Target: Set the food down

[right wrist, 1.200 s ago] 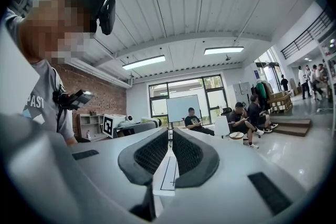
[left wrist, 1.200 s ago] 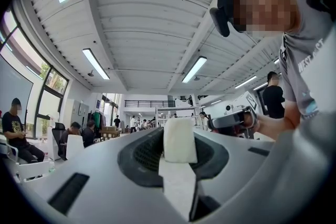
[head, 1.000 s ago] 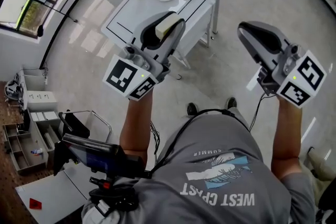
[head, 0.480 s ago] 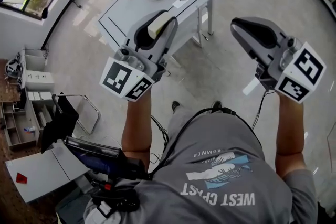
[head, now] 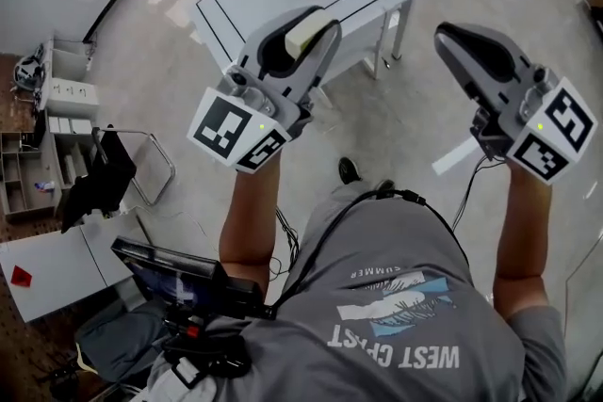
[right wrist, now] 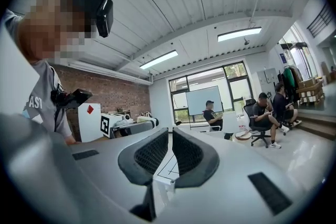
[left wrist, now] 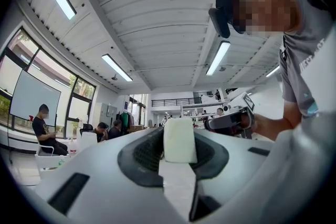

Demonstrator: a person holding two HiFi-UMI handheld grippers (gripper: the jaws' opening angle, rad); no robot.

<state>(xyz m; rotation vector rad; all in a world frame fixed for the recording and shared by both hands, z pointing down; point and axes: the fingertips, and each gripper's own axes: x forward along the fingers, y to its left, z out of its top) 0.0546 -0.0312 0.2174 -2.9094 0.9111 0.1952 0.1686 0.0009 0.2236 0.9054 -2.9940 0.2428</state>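
One pale food block (left wrist: 179, 140) sits clamped in the left tool (head: 317, 25).

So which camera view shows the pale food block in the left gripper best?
The left gripper view: the food block stands front-on, clamped between the jaws. The head view shows it from above, small and partly behind a jaw. The right gripper view does not show it.
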